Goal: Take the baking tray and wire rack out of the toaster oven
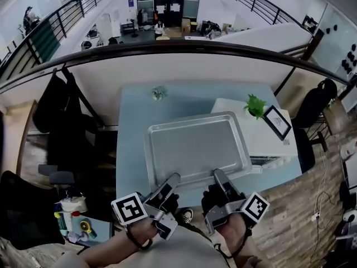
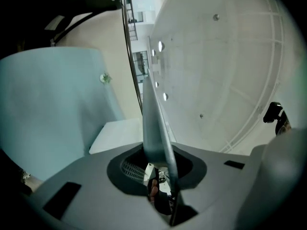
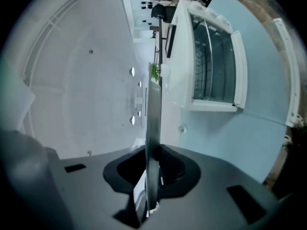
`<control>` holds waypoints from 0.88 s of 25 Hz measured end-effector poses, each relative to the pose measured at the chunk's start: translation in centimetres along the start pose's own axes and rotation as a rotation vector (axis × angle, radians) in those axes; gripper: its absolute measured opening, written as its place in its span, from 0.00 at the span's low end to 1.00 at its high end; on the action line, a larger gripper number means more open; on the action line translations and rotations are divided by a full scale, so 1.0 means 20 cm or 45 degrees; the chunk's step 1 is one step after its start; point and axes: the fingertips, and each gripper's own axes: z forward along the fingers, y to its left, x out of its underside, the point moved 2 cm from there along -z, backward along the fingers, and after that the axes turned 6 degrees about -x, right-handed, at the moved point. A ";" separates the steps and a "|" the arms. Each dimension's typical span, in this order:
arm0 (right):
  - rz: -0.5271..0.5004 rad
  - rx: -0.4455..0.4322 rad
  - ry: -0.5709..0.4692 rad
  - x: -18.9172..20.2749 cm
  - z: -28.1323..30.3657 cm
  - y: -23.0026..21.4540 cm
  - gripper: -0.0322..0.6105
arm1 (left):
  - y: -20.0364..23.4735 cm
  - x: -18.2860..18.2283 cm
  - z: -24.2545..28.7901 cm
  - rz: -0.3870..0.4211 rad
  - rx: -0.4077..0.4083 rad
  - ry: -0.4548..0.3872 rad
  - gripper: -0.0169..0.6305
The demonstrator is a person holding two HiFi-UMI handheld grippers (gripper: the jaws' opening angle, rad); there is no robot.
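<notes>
- Baking tray (image 1: 195,147): one, out of the oven, held about level over the light-blue table (image 1: 134,127), centre of the head view.
- Left gripper (image 1: 170,184): jaws narrow, pinched on the tray's near rim, left of middle. Its own view shows the tray (image 2: 153,128) edge-on between them.
- Right gripper (image 1: 218,177): same narrow pinch on the near rim, right of middle, with the rim (image 3: 153,123) edge-on in its jaws.
- Toaster oven (image 1: 262,138): one, white, right of centre. The tray's far-right corner overlaps its top-left corner in the head view; touching or apart, can't tell.
- Wire rack (image 3: 208,66): one, bars show inside the oven front in the right gripper view.
- Room: bare strip of table left of the tray, a wider bare band beyond it towards the top of the frame, tight on the right.
- On the oven: one plant (image 1: 255,105), one picture frame (image 1: 277,121).
- One small green item (image 1: 159,93) near the table's far edge.
- Dark railing (image 1: 167,46) curves past beyond the table.
</notes>
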 end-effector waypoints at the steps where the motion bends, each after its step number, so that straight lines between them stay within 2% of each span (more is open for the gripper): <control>1: -0.005 -0.001 0.032 0.03 0.04 0.00 0.16 | 0.01 -0.04 -0.02 0.003 -0.010 -0.029 0.16; 4: -0.016 0.007 0.096 0.11 0.15 -0.01 0.16 | 0.03 -0.14 -0.08 0.000 -0.033 -0.111 0.16; 8: 0.049 0.011 0.138 0.18 0.27 -0.03 0.17 | 0.03 -0.25 -0.12 -0.022 -0.040 -0.198 0.16; 13: 0.064 0.017 0.192 0.22 0.40 -0.07 0.17 | 0.07 -0.38 -0.10 0.018 -0.080 -0.189 0.16; 15: 0.011 0.028 0.234 0.22 0.47 -0.10 0.17 | 0.10 -0.43 -0.08 0.029 -0.092 -0.165 0.16; 19: -0.185 0.049 0.340 0.20 0.63 -0.15 0.22 | 0.16 -0.56 -0.01 0.008 -0.091 -0.150 0.16; 22: -0.225 0.068 0.343 0.19 0.74 -0.22 0.23 | 0.24 -0.66 0.05 -0.013 -0.110 -0.149 0.16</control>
